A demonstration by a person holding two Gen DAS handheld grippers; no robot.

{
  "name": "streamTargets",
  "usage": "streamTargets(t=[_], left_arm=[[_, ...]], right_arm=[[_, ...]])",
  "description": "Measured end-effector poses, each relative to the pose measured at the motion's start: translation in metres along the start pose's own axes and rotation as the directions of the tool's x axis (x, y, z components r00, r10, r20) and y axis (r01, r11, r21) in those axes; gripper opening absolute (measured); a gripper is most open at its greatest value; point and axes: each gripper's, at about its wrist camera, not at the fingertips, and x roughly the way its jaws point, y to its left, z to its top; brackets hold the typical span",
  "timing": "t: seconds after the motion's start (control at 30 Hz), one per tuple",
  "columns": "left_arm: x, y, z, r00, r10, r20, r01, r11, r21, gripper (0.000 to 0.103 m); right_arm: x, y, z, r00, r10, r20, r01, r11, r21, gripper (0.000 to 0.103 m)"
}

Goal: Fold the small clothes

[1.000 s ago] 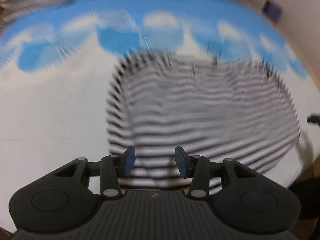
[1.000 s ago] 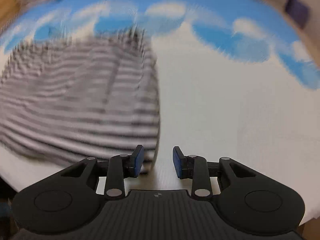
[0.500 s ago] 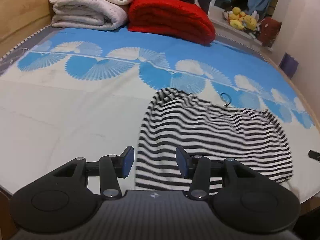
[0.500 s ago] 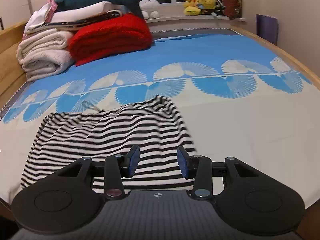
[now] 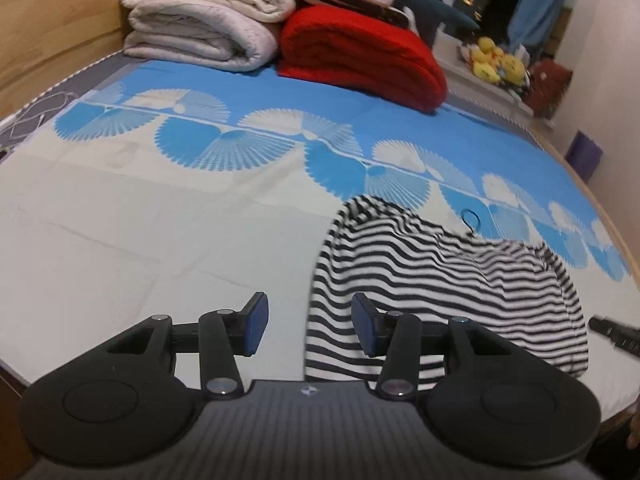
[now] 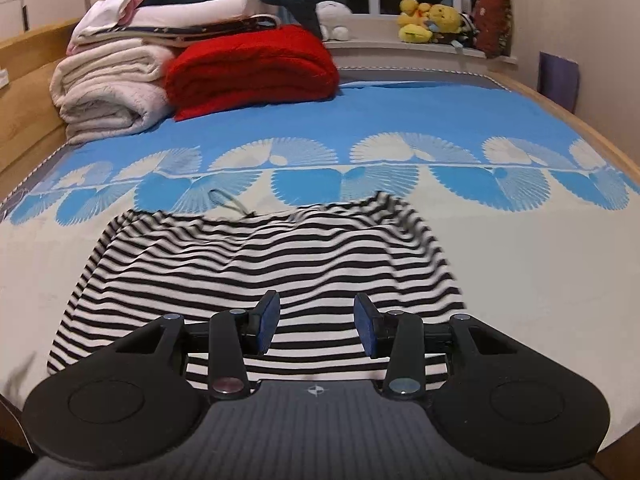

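Striped garment (image 6: 256, 264) spread near bed's (image 5: 120, 240) front edge, rumpled, seemingly unfolded. Left gripper (image 5: 306, 330) and right gripper (image 6: 316, 328) both agape, empty. Folding seemingly all left.

I am holding my left gripper (image 5: 306, 328) at the bottom centre of its frame, jaws spread and gripping nothing; my right gripper (image 6: 316, 326) is likewise gaping, low and level.
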Motion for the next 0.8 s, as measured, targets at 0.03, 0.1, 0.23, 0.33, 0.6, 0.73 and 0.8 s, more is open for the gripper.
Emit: streamTargets(t=[0.03,0.1,0.23,0.33,0.6,0.73,0.8], left_arm=[[-0.001,0.008,0.001,1.0,0.002,0.003,-0.002,1.0,-0.02,0.051],[-0.003,0.021,0.003,1.0,0.007,0.008,-0.007,0.999,-0.054,0.051],[-0.003,0.053,0.005,1.0,0.031,-0.002,-0.031,0.991,-0.132,0.051],[-0.008,0.074,0.006,0.999,0.039,0.011,-0.036,0.982,-0.183,0.051],[-0.02,0.117,0.005,0.998,0.051,0.021,-0.044,0.963,-0.267,0.051],[-0.021,0.134,0.004,0.998,0.054,0.016,-0.047,0.956,-0.289,0.051],[-0.021,0.141,0.004,0.998,0.057,0.013,-0.051,0.954,-0.294,0.051]], right_arm=[[0.002,0.008,-0.001,1.0,0.001,-0.003,-0.001,1.0,-0.015,0.043],[0.008,0.027,-0.006,1.0,0.01,-0.012,-0.01,0.999,-0.052,0.039],[0.024,0.068,-0.016,0.998,0.04,-0.053,-0.047,0.989,-0.143,0.03],[0.035,0.109,-0.025,0.991,0.105,-0.086,-0.123,0.963,-0.238,0.015],[0.045,0.235,-0.053,0.913,0.368,-0.174,-0.405,0.781,-0.476,0.012],[0.063,0.286,-0.072,0.89,0.357,-0.285,-0.456,0.665,-0.592,0.035],[0.075,0.299,-0.083,0.901,0.295,-0.318,-0.434,0.613,-0.661,0.046]])
